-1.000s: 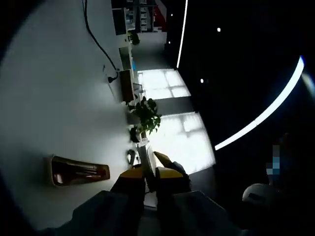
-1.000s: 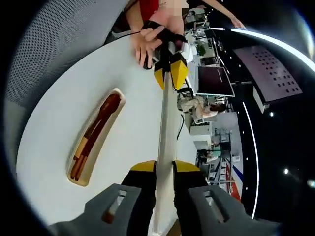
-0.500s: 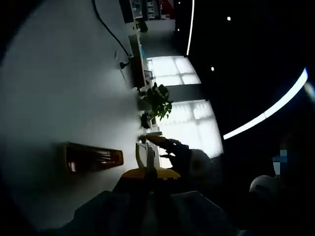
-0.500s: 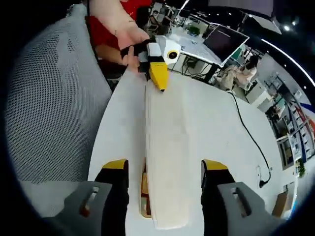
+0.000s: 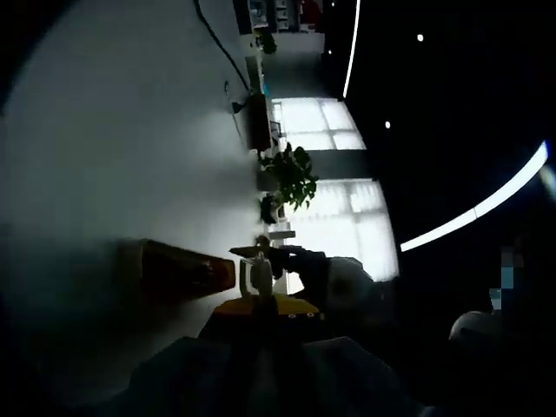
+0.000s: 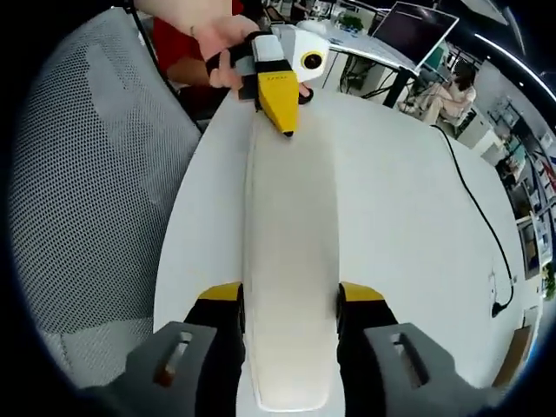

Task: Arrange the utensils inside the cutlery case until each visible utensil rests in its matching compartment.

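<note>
A long cream case lid (image 6: 291, 261) hangs flat over the white table (image 6: 408, 217), held at both ends. My right gripper (image 6: 291, 300) is shut on its near end, jaws pressed against the two long edges. My left gripper (image 6: 284, 117) is shut on the far end, with a person's hand (image 6: 217, 39) behind it. In the dim left gripper view, my left gripper (image 5: 261, 304) grips the lid (image 5: 259, 276) edge-on. The wooden cutlery case (image 5: 178, 271) lies on the table just to the left, and its contents are too dark to make out.
A grey mesh chair back (image 6: 95, 182) stands against the table's left edge. A black cable (image 6: 476, 204) runs across the table at the right. Desks with monitors (image 6: 417, 22) lie beyond the table, and a potted plant (image 5: 291, 178) stands by bright windows.
The lid has turned from edge-on to flat in the right gripper view. My right jaws closed in from a wider stance onto its edges. The case now sits nearer the left gripper.
</note>
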The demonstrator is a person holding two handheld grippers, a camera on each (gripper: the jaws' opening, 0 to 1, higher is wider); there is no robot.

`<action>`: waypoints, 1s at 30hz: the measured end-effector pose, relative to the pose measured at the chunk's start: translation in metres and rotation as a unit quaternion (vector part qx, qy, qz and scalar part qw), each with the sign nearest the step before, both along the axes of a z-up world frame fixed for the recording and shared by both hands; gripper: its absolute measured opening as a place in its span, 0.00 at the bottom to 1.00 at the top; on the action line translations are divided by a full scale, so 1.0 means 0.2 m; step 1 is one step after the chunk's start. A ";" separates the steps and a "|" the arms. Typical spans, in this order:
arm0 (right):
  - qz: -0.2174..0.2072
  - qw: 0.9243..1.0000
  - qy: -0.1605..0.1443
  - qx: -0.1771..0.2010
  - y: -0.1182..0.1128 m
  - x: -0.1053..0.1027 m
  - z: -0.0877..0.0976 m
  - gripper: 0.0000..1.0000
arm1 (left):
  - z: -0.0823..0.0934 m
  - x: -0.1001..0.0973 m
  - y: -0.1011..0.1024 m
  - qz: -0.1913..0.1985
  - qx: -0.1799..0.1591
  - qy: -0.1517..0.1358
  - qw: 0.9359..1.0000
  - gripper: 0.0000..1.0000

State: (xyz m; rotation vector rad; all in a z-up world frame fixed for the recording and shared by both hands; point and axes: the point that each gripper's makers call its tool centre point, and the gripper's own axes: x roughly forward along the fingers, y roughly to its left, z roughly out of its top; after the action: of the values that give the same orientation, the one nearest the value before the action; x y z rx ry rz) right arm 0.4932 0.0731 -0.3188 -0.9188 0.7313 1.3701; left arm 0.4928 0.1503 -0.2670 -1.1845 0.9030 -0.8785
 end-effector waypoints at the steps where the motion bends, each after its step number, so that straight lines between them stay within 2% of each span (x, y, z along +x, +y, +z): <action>1: -0.003 1.000 0.004 0.002 0.00 0.01 0.00 0.40 | 0.01 0.00 0.00 -0.004 0.004 -0.002 1.000 0.05; 2: -0.001 1.000 0.006 0.001 0.00 0.01 -0.01 0.40 | -0.02 0.00 0.00 -0.007 0.032 -0.010 0.999 0.07; 3: -0.001 1.000 0.004 -0.003 -0.01 0.02 -0.03 0.40 | -0.06 0.02 0.03 0.001 0.090 -0.035 0.995 0.12; 4: -0.002 1.000 0.005 -0.007 -0.02 0.03 -0.05 0.40 | -0.06 0.06 0.04 0.019 0.136 -0.086 0.987 0.20; 5: -0.007 1.000 0.010 -0.011 -0.02 0.04 -0.07 0.40 | -0.06 0.08 0.06 0.033 0.158 -0.108 0.981 0.25; 6: -0.010 1.000 0.015 -0.013 -0.03 0.04 -0.08 0.40 | -0.08 0.07 0.07 0.035 0.186 -0.112 0.975 0.24; 7: -0.008 1.000 0.015 -0.014 -0.02 0.04 -0.09 0.40 | -0.09 0.04 0.06 0.021 0.189 -0.113 0.975 0.17; 8: -0.004 1.000 0.018 -0.018 -0.02 0.04 -0.10 0.40 | -0.10 0.03 0.05 0.013 0.188 -0.113 0.976 0.15; 11: 0.007 0.999 0.030 -0.027 0.00 0.03 -0.12 0.40 | -0.13 0.00 0.05 0.013 0.202 -0.116 0.972 0.26; 13: 0.015 0.999 0.032 -0.030 0.01 0.03 -0.13 0.40 | -0.15 -0.02 0.07 0.007 0.226 -0.125 0.966 0.29; 14: 0.015 0.999 0.034 -0.033 0.01 0.03 -0.13 0.40 | -0.16 -0.03 0.09 0.005 0.250 -0.139 0.958 0.31; 16: 0.016 0.998 0.043 -0.036 0.01 0.04 -0.14 0.40 | -0.16 -0.05 0.12 0.004 0.273 -0.158 0.949 0.40; 18: 0.019 0.998 0.043 -0.039 0.01 0.04 -0.15 0.40 | -0.14 -0.06 0.14 0.011 0.287 -0.161 0.944 0.48; 19: 0.020 0.998 0.048 -0.042 0.01 0.04 -0.15 0.40 | -0.15 -0.08 0.15 0.000 0.303 -0.175 0.937 0.51; 20: 0.020 0.998 0.050 -0.043 0.01 0.04 -0.15 0.40 | -0.16 -0.10 0.14 -0.013 0.309 -0.176 0.935 0.53; 23: 0.024 0.997 0.053 -0.043 0.01 0.04 -0.15 0.40 | -0.23 -0.14 0.12 -0.041 0.322 -0.175 0.930 0.56; 26: 0.021 0.997 0.068 -0.045 0.03 0.03 -0.15 0.40 | -0.28 -0.13 0.10 -0.049 0.320 -0.170 0.931 0.56; 30: 0.026 0.996 0.066 -0.053 0.02 0.03 -0.16 0.40 | -0.29 -0.12 0.10 -0.052 0.319 -0.171 0.931 0.55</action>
State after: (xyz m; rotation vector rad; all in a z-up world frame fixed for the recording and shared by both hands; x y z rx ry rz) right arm 0.4983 0.0781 -0.3516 -0.9423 0.8921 1.4585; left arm 0.4682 0.1699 -0.3240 -0.4079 0.8726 -0.7580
